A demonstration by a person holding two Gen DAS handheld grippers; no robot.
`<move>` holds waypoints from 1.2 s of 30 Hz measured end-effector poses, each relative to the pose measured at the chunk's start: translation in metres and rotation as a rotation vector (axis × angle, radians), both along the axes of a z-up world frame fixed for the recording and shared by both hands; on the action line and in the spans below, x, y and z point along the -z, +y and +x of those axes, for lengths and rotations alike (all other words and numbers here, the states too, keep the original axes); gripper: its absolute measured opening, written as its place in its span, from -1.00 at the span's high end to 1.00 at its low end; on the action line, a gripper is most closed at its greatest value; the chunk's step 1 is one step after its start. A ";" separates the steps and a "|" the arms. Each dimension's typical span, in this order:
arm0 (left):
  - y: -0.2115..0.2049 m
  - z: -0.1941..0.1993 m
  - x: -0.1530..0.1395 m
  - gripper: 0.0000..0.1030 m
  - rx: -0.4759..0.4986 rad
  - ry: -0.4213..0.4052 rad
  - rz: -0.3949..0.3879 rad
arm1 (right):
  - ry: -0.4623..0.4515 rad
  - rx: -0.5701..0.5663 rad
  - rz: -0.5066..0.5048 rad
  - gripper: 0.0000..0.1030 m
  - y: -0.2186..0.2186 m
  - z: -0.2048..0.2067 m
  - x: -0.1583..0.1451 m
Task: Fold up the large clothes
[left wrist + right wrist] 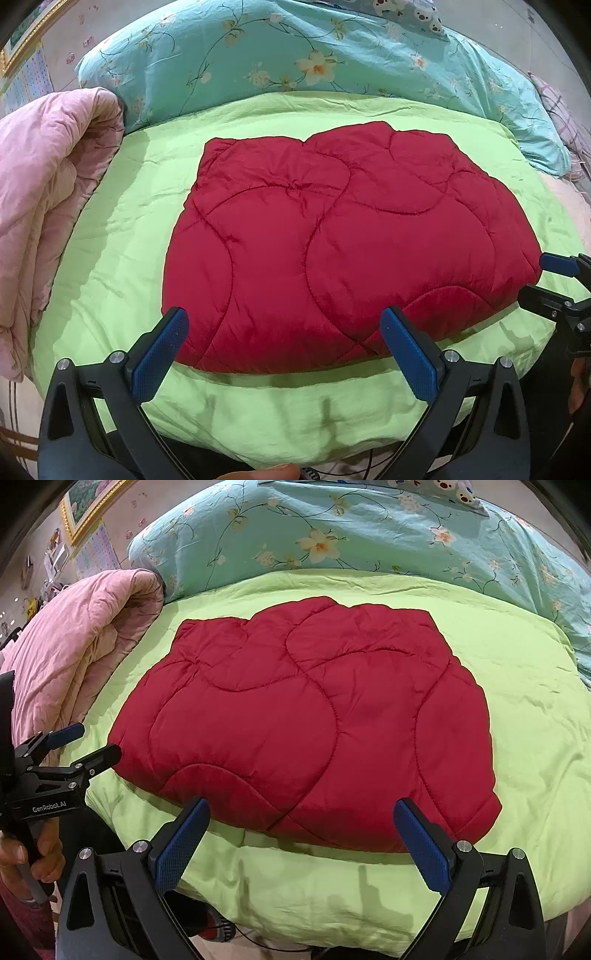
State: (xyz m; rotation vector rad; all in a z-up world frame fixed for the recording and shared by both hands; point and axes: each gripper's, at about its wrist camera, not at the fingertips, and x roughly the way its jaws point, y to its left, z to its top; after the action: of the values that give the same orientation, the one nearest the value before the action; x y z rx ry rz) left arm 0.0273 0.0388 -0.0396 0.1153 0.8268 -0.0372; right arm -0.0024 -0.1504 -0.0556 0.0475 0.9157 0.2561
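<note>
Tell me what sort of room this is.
Most likely a home bedroom: a bed under a green sheet, a floral teal duvet heaped at the far side, a folded pink quilt, and a framed picture on the wall.

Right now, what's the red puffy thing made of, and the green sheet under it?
The red quilted garment looks like a slick synthetic shell, perhaps nylon or polyester, over soft filling: it has a slight sheen and puffs up between curved stitch lines. The green sheet looks like matte woven cotton or a blend, with fine creases and no shine. Both are guesses from looks alone.
</note>
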 end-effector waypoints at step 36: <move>-0.004 0.007 -0.001 -1.00 0.004 -0.003 0.000 | 0.017 0.000 -0.001 -0.95 0.002 0.007 0.002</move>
State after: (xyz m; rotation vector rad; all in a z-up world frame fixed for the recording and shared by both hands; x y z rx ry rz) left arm 0.0338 0.0351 -0.0388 0.1171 0.8236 -0.0406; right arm 0.0048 -0.1481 -0.0579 0.0490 0.9332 0.2561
